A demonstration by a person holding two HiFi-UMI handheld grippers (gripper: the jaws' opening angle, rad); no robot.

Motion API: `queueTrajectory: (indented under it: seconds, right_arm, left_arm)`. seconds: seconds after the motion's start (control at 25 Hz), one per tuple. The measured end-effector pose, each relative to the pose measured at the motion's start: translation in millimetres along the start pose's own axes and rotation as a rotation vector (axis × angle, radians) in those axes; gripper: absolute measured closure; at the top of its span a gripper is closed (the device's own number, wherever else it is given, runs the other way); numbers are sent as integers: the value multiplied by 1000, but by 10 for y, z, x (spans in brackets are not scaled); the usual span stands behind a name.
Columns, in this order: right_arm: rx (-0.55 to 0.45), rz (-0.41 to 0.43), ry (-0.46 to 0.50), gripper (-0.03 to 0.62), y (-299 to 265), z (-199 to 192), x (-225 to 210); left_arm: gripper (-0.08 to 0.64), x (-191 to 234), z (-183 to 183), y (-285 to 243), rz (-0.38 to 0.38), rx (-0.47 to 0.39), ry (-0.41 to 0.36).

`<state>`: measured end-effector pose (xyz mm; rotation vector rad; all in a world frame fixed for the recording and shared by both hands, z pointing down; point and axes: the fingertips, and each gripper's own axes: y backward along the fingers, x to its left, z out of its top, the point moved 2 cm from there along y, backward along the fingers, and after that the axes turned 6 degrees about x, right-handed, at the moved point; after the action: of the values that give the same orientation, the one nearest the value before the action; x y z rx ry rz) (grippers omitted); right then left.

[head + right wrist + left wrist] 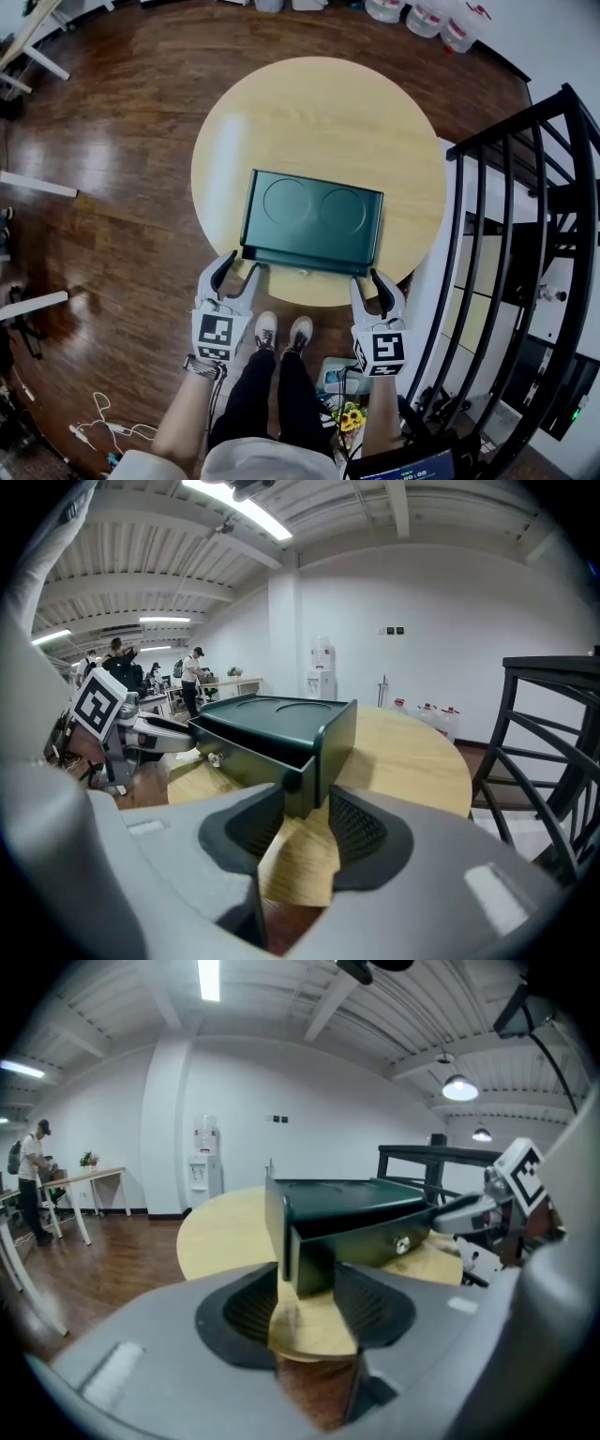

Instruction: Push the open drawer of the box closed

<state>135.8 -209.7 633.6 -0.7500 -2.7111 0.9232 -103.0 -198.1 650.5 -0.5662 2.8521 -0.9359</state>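
Note:
A dark green box [314, 211] lies on the round wooden table [281, 103], its drawer [305, 261] pulled a little way out toward me, with a small knob [302, 273] on its front. My left gripper [241, 270] is open at the drawer's left front corner. In the left gripper view that corner of the drawer [314, 1260] stands just ahead of the spread left gripper [309, 1305], apart from the pads. My right gripper [368, 284] is open at the right front corner. In the right gripper view the drawer [295, 785] sits just ahead of the right gripper [302, 825].
A black metal railing [525, 234] rises close on the right. Water jugs [441, 19] stand on the floor beyond the table. Below the table edge are my shoes [281, 330], small items [342, 412] and cables [103, 427] on the wooden floor.

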Motion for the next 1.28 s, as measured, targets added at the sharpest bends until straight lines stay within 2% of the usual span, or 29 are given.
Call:
queueTrajectory:
  seconds: [0.52, 0.84, 1.08, 1.28]
  right_arm:
    - [-17, 22, -2, 448, -92, 103, -77]
    - [-25, 28, -5, 448, -99, 120, -60]
    - [-40, 43, -19, 449, -115, 106, -57]
    - [-54, 30, -31, 477, -105, 117, -35]
  left_arm:
    - [354, 59, 142, -102, -50, -19, -73]
    - [371, 26, 211, -97, -37, -19, -202]
    - [377, 26, 204, -112, -38, -28, -186]
    - [382, 28, 204, -103, -29, -30, -159]
